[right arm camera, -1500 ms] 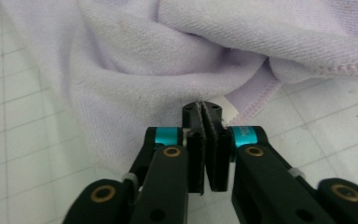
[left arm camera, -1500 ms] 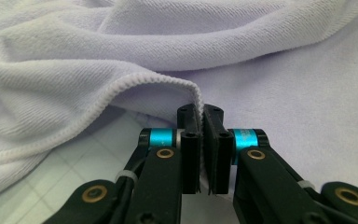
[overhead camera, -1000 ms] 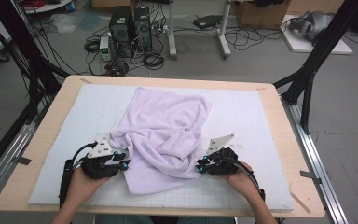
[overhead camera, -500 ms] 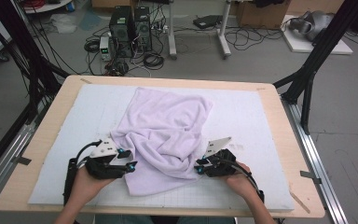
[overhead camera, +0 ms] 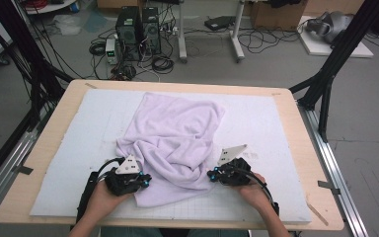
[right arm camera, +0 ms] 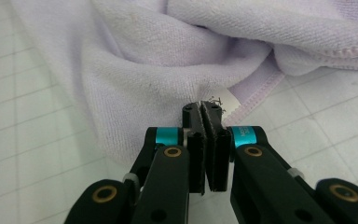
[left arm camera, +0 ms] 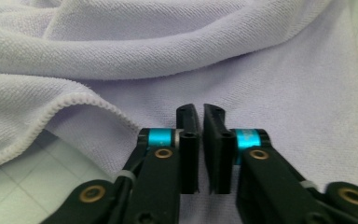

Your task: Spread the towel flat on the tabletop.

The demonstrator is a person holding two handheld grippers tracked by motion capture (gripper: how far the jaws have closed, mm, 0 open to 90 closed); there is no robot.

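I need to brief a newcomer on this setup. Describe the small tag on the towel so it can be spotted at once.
Start at the white gridded mat on the wooden table, then the crumpled lilac towel. Follow its stitched hem to the right gripper. The tag is the small white printed label at the jaws' tips, the towel's one non-lilac patch.

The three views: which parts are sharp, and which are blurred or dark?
High view: soft overall, even light, towel pale. Left gripper view: jaws dark, towel weave sharp near them, nearest folds softer. Right gripper view: white label at the jaw tips sharp, mat grid faint.
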